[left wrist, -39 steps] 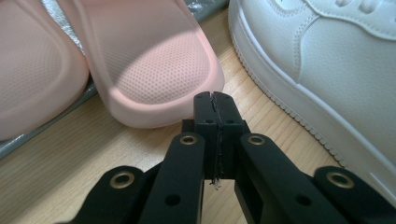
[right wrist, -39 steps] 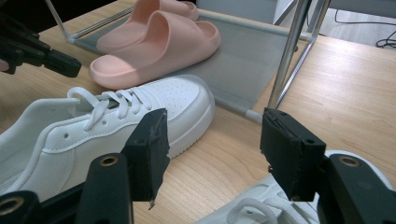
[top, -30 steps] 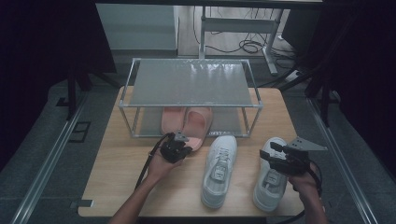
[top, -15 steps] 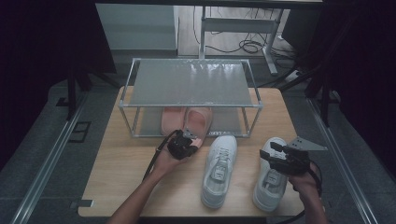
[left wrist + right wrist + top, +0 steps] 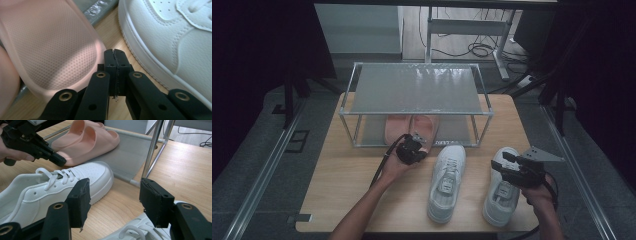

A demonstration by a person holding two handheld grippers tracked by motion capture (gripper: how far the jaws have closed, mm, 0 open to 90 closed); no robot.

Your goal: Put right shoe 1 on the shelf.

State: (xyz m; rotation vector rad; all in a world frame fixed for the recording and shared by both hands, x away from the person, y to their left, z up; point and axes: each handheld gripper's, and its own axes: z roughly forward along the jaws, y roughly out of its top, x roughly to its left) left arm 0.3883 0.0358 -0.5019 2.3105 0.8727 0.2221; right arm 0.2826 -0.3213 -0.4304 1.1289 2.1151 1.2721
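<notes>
At the front edge of a two-tier metal shoe rack (image 5: 414, 90), the left gripper (image 5: 115, 53) is pressing its two black jaws flat together, gripping nothing, its tip sitting just beside the rounded heel of a pair of soft pink foam slides (image 5: 50, 50) resting on the rack's lower shelf. The step in hand appears to be nudging those slides deeper under the rack, and doing it well likely means keeping the closed tip low and square against the foam so the slide goes straight back rather than twisting toward the white leather lace-up sneaker (image 5: 447, 182) lying close at its right. Farther out, the right gripper (image 5: 499, 167) is hanging above the second white sneaker (image 5: 502, 187) near the light wooden table (image 5: 342, 185) edge, its jaws standing wide apart and empty. From the left gripper view the perforated texture of the foam and the sneaker's stitched toe are showing plainly; from the right gripper view the left gripper (image 5: 56, 157) is appearing side-on against the slides (image 5: 87, 137), with the rack's upright post rising beside them; from the high view both sneakers are lying parallel, toes toward the rack.
</notes>
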